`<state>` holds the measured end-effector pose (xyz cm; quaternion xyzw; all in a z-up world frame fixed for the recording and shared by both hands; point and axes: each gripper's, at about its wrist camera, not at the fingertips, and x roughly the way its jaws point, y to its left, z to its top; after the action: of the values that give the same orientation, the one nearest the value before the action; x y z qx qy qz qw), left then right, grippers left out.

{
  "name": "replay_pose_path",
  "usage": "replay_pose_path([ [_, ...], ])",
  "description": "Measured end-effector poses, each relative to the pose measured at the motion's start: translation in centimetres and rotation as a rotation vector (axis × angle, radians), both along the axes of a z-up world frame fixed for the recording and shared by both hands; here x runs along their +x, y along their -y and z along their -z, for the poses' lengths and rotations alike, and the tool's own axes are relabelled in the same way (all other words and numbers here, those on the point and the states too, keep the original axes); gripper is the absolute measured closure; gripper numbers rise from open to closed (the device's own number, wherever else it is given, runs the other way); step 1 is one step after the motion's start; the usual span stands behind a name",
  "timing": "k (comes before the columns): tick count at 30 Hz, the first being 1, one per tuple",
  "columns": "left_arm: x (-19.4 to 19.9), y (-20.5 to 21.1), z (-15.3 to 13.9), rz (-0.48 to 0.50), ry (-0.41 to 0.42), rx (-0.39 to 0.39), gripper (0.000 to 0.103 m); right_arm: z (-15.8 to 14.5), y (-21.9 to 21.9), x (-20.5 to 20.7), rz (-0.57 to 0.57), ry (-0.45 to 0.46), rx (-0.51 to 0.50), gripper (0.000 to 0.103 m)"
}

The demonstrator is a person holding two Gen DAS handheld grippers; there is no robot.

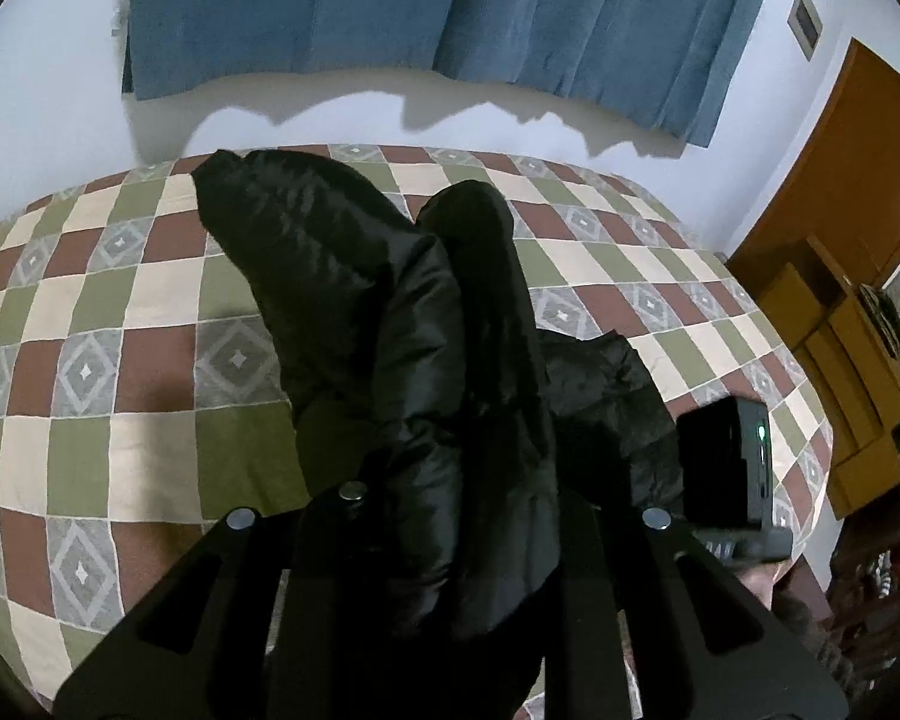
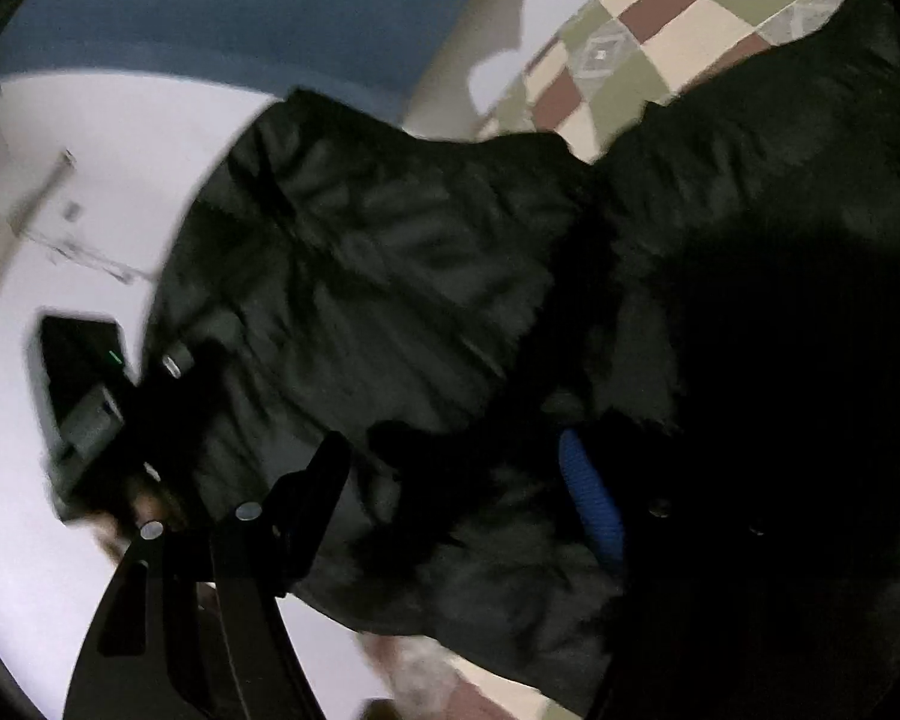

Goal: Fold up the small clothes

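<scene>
A black puffy jacket (image 1: 390, 312) hangs lifted above the checkered bed quilt (image 1: 90, 324). My left gripper (image 1: 456, 498) is shut on a bunched fold of it, and the fabric hides its fingertips. In the blurred right wrist view the jacket (image 2: 360, 276) fills most of the frame and shows a blue loop (image 2: 594, 498) inside. My right gripper (image 2: 486, 468) stands wide open with jacket fabric between its jaws. Only its left finger (image 2: 306, 510) shows; the other is lost in the dark cloth. The right gripper's housing (image 1: 726, 462) sits just right of the jacket.
A blue curtain (image 1: 438, 18) hangs on the white wall behind the bed. A wooden door (image 1: 858, 168) and wooden furniture (image 1: 840, 360) stand at the right. The quilt lies bare to the left of the jacket.
</scene>
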<state>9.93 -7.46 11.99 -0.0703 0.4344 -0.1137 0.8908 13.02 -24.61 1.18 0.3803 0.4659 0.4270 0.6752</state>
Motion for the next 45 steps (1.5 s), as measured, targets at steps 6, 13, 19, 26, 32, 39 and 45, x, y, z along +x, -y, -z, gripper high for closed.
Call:
replay_pose_path([
  [6,-0.4,1.0,0.2,0.0,0.009,-0.002,0.086,0.9,-4.2,3.6,-0.064,-0.065,0.116,0.03],
  [13,0.3,2.3,1.6,-0.013,0.0,-0.04,0.086,-0.3,-1.4,5.5,-0.012,-0.055,0.003,0.03],
  [19,0.9,4.6,1.9,0.002,0.013,-0.016,0.086,-5.8,4.0,3.3,0.058,0.041,0.007,0.03],
  [26,0.7,8.3,2.5,0.029,0.037,0.077,0.086,-8.5,3.4,2.6,-0.019,0.053,-0.017,0.03],
  [32,0.4,11.1,3.3,0.054,0.054,0.14,0.086,-8.4,2.1,4.2,-0.037,0.023,-0.124,0.03],
  [39,-0.2,12.7,2.9,0.029,0.14,0.266,0.074,-9.9,-0.1,5.5,-0.055,0.071,-0.167,0.074],
  [45,-3.0,9.7,-0.5,0.019,0.217,0.055,0.051,-12.3,-0.5,5.9,-0.123,0.212,-0.123,0.086],
])
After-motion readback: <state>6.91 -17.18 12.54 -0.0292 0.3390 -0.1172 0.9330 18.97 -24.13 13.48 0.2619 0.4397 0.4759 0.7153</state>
